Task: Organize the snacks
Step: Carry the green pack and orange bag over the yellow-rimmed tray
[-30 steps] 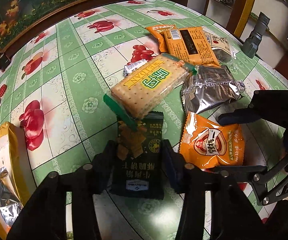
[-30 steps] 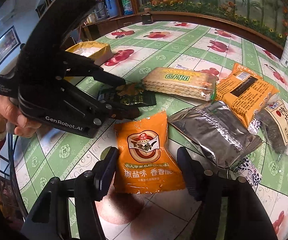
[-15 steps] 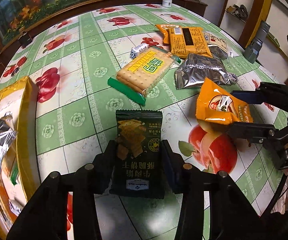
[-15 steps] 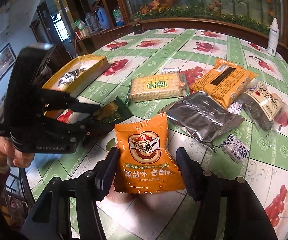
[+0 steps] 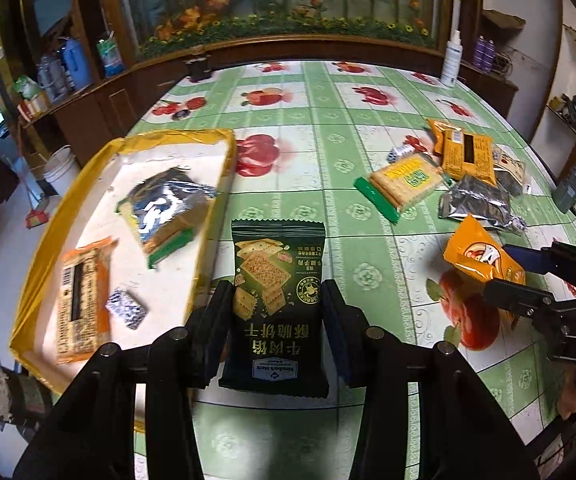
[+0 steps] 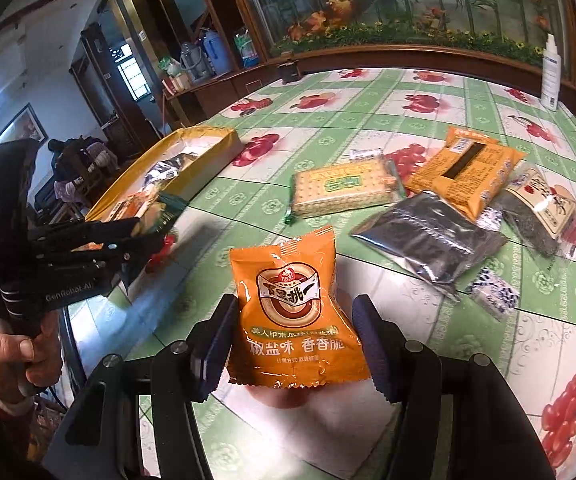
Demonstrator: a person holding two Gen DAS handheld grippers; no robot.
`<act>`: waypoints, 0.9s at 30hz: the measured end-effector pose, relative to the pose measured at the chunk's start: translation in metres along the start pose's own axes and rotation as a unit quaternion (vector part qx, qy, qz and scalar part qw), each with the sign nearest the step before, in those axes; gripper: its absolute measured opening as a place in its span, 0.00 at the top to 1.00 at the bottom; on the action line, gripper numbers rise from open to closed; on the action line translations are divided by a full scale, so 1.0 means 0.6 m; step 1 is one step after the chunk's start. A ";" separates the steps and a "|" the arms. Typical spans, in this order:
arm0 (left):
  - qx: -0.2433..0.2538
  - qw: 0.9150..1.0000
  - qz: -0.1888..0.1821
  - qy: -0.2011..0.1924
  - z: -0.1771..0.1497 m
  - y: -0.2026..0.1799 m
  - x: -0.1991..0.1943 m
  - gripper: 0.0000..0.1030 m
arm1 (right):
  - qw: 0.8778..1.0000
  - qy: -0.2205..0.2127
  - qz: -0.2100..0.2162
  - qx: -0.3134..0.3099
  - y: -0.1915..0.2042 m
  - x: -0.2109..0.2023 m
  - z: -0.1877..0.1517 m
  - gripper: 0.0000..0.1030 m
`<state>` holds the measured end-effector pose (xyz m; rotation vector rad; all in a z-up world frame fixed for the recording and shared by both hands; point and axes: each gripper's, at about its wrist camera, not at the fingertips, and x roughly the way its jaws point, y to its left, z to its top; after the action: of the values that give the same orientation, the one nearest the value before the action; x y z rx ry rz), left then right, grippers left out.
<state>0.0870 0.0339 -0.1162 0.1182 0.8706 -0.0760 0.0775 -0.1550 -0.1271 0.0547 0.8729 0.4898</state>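
Tongs both loaded: left tongs (image 5: 275,312) pinch a dark green cracker pack (image 5: 277,300) right beside the yellow box (image 5: 224,168), right tongs (image 6: 294,334) clamp an orange snack pouch (image 6: 294,320) above the worktop (image 6: 368,128), other snacks behind.

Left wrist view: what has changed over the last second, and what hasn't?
The left gripper, shut on the dark green cracker packet, carried it away from the snack pile toward the yellow tray, now close beside it. The right gripper lifted the orange snack packet slightly. Both grips are unchanged; the loose snacks, like the biscuit pack, stayed put.
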 end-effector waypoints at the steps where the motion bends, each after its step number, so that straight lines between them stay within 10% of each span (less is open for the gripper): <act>1: -0.003 1.000 0.014 -0.007 0.000 0.007 -0.007 0.59 | 1.000 0.000 0.002 -0.002 0.006 0.002 0.001 0.42; 27: -0.098 0.990 0.091 -0.044 -0.018 0.156 -0.052 0.59 | 0.995 0.009 0.064 -0.071 0.169 0.059 0.046 0.42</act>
<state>0.0694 0.1289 -0.0923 0.0097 0.7714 0.1736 0.0776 -0.0452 -0.1099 -0.0230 0.8527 0.6717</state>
